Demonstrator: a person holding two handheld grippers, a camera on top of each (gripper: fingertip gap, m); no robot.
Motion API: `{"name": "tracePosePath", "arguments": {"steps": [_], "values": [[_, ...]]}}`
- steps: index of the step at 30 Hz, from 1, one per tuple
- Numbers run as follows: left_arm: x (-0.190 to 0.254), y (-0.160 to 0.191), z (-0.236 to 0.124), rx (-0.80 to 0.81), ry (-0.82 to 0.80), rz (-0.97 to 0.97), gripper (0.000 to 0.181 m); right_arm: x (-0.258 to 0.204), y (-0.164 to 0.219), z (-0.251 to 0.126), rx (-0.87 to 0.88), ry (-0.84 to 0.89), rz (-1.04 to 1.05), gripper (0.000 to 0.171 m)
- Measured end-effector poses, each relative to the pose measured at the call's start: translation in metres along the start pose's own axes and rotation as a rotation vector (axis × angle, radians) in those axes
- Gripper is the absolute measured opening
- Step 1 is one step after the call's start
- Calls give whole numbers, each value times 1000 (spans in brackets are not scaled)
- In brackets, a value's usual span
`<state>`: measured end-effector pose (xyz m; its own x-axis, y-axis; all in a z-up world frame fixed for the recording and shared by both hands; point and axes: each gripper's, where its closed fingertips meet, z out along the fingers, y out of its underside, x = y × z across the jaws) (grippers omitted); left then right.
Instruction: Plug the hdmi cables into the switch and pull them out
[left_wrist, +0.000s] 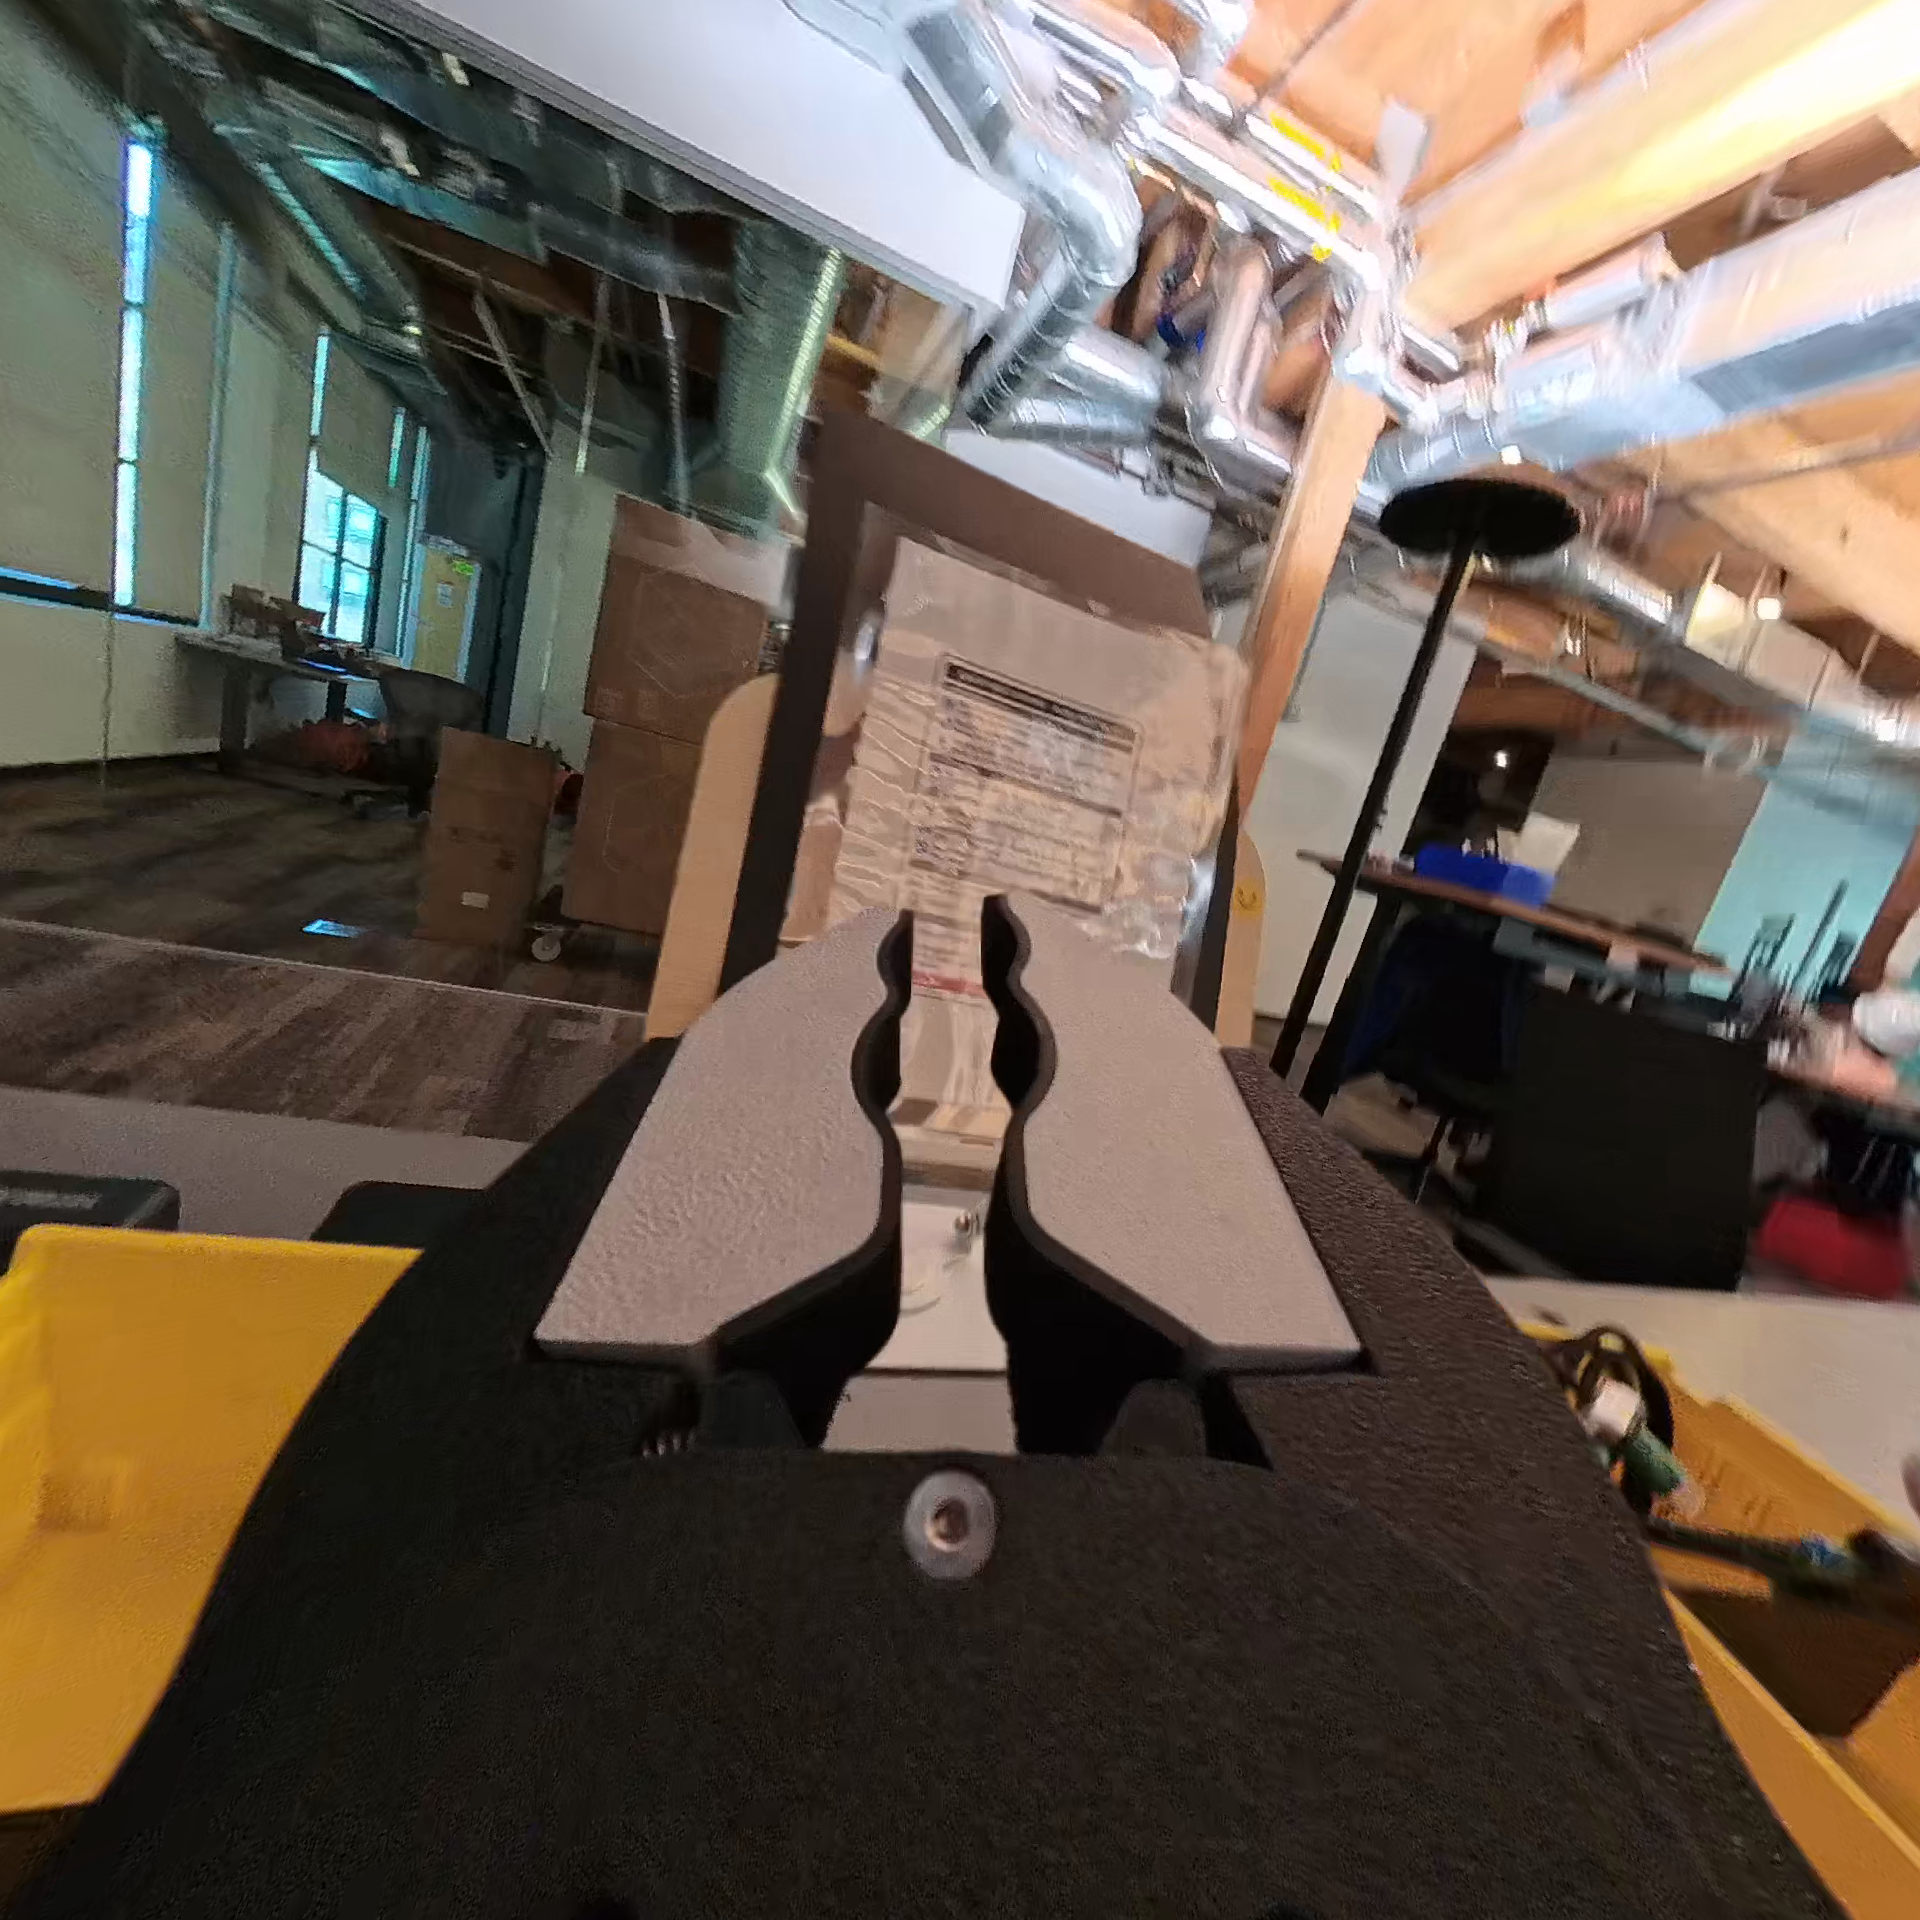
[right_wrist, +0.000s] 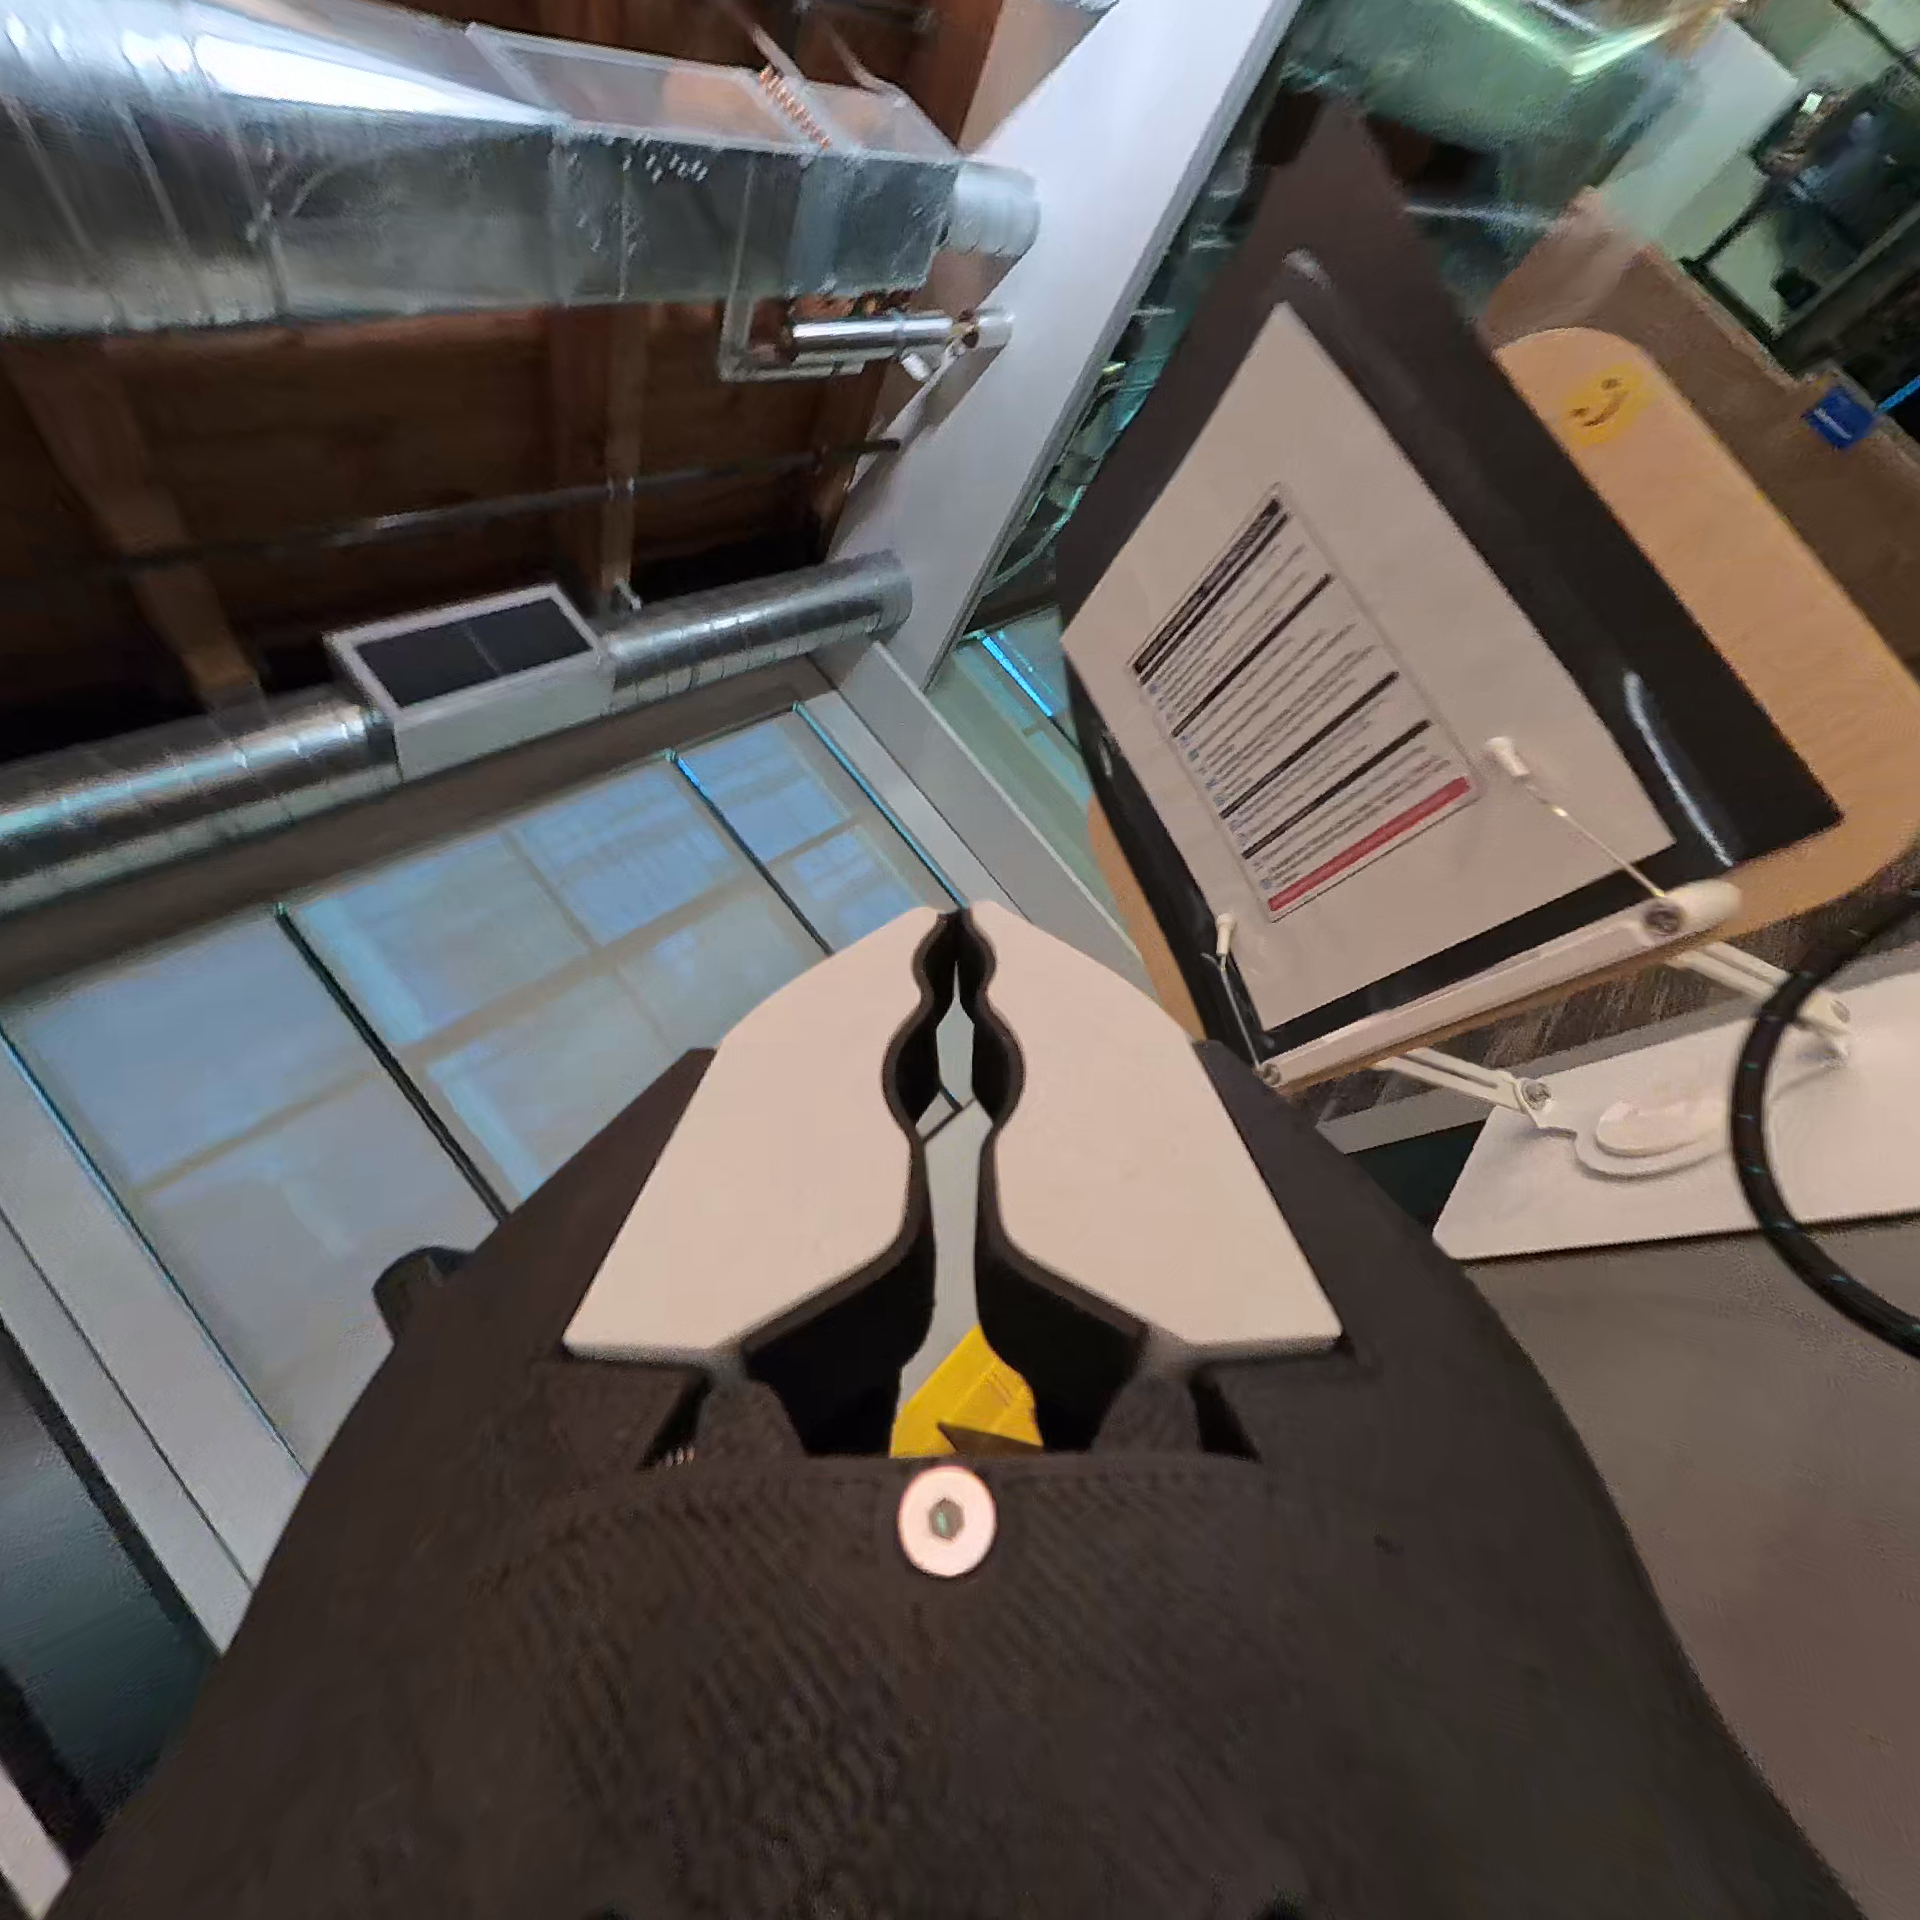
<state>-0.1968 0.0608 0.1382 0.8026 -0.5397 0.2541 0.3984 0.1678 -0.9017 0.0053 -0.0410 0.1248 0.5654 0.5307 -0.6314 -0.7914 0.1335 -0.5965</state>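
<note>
Both tools point up toward the ceiling ducts — the left tool (left_wrist: 948, 914) slightly parted and empty, the right tool (right_wrist: 957, 920) nearly clenched on nothing. No switch shows; only a black looped cable (right_wrist: 1766, 1174) lies on the grey counter (right_wrist: 1662, 1455) — plugging looks unstarted.

Ceiling ducts (left_wrist: 1195, 260) motion-blurred at one o'clock, black cable loop (right_wrist: 1808, 1174) cut off at three o'clock, yellow bin (right_wrist: 966, 1397) mostly hidden behind the right gripper (right_wrist: 958, 940)

Ahead: I see a black-framed board (left_wrist: 997, 727) bearing a printed sheet (right_wrist: 1304, 707).
Left: stacked cardboard boxes (left_wrist: 665, 727).
Right: black floor lamp (left_wrist: 1475, 530).
Below: yellow bin (left_wrist: 156, 1455).
Overhead: silver ducts (right_wrist: 416, 208).
</note>
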Motion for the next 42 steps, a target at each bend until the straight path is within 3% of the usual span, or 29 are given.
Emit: {"name": "tracePosePath", "arguments": {"steps": [6,15,21,25,31,33,37,42], "values": [[-44,-19,-12,128,-120,-101,9,-36,38,-3,-63,-30,-183,1],[-82,-44,-35,271,-264,-140,10,-63,115,-18,-259,-85,-141,1],[-81,-51,-40,311,-268,-125,9,-65,125,-21,-292,-93,-142,1],[-46,-54,-30,298,-80,-145,5,-55,90,-5,-249,-90,-263,1],[3,-33,-9,45,35,29,28,-20,26,16,-228,4,-604,1],[17,-30,-8,-7,48,43,44,-9,-3,18,-173,49,-716,1],[55,-20,-12,-135,144,118,57,22,-73,13,-112,214,-996,1],[91,8,-20,-338,227,241,73,76,-136,-6,-154,380,-1066,1]]}}
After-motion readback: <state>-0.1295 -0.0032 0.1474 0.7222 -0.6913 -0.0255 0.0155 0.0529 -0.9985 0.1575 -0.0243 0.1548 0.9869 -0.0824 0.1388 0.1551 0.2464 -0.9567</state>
